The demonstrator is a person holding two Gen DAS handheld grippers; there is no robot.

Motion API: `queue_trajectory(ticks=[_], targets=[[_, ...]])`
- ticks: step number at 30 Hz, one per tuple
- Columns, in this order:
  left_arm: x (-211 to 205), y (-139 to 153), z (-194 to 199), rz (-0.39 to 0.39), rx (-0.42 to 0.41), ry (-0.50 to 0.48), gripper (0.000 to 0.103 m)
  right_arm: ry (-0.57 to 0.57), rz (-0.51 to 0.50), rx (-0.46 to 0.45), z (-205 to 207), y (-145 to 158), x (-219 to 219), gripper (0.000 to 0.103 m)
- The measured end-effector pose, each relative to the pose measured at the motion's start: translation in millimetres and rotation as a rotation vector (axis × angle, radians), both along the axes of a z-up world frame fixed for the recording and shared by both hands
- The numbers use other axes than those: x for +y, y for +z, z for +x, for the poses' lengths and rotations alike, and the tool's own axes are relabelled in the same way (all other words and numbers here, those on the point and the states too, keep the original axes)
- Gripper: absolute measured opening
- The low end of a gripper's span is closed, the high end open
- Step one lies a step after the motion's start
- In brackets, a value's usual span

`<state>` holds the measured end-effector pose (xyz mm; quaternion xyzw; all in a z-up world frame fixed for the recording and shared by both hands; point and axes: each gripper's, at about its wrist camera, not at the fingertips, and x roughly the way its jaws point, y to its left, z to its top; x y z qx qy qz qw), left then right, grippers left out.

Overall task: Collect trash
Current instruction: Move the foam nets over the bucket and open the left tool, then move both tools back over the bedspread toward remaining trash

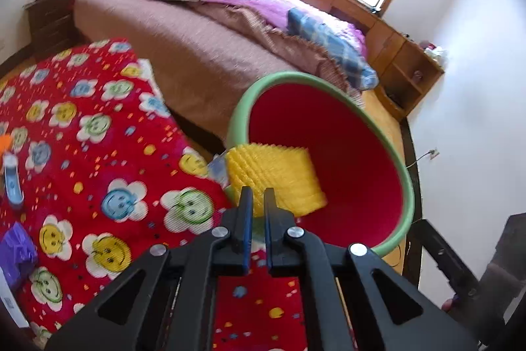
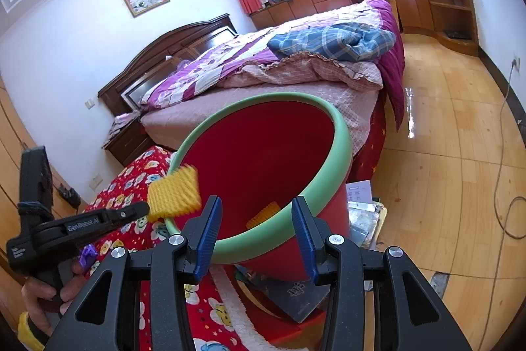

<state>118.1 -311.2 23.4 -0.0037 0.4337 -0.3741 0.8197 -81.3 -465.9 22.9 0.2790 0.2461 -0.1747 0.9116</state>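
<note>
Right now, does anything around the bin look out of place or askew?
Yes. The red bin is tipped, its green rim leaning toward the grippers, not upright. Papers lie scattered on the floor beside it.

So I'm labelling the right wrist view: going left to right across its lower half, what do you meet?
Left gripper shut on the yellow foam net → red bucket with its green rim → papers on the floor → wooden floor with a loose cable.
</note>
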Motion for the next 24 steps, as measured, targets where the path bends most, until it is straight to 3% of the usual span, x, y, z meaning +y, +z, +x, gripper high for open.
queue_trajectory(ticks=[5,11,16,24], targets=[[-11,7,-4,-0.020,-0.010,-0.030,0.006,-0.005,0.004,0.005,0,-2,-1,0.045],[-8,12,-14,0.000,-0.036,-0.032,0.027,-0.007,-0.002,0.009,-1,-1,1,0.045],[7,20,-22,0.030,-0.054,0.002,0.039,0.007,-0.003,0.015,0,1,7,0.056],[51,32,-31,0.069,-0.090,0.072,0.045,0.016,-0.018,0.035,7,5,24,0.073]])
